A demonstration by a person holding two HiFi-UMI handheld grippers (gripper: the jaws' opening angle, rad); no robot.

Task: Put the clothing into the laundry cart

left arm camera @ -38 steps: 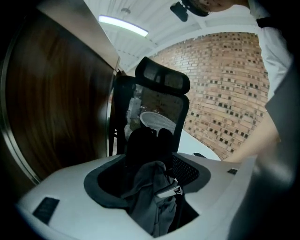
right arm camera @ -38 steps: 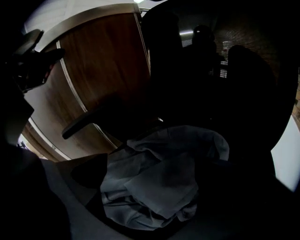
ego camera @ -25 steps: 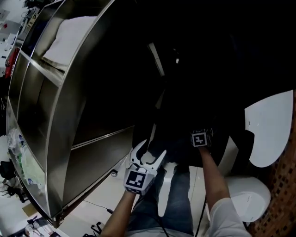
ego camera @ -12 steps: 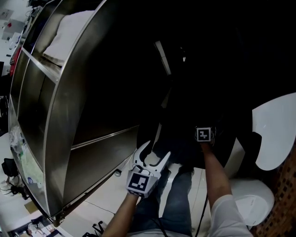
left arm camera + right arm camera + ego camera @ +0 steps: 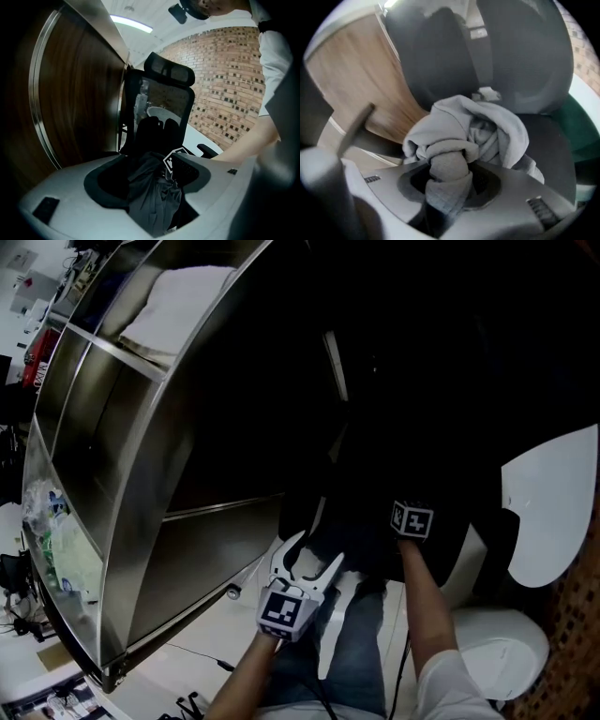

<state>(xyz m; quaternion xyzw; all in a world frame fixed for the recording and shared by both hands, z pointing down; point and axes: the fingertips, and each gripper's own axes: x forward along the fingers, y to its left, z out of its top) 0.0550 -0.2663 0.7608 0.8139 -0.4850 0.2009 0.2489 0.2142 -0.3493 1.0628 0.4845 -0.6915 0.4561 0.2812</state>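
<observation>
Right tongs (image 5: 447,180) just snapped closed on twisted fold of grey garment (image 5: 487,126), bunched before back of office chair (image 5: 520,56). Left tongs (image 5: 316,547) wide, holding nothing. Risk, my guess: thin bite, so loose bulk slips out or snags on chair. Steel laundry cart (image 5: 141,474) at frame left, its rim in path. White linen (image 5: 178,306) on cart, upper left.
</observation>
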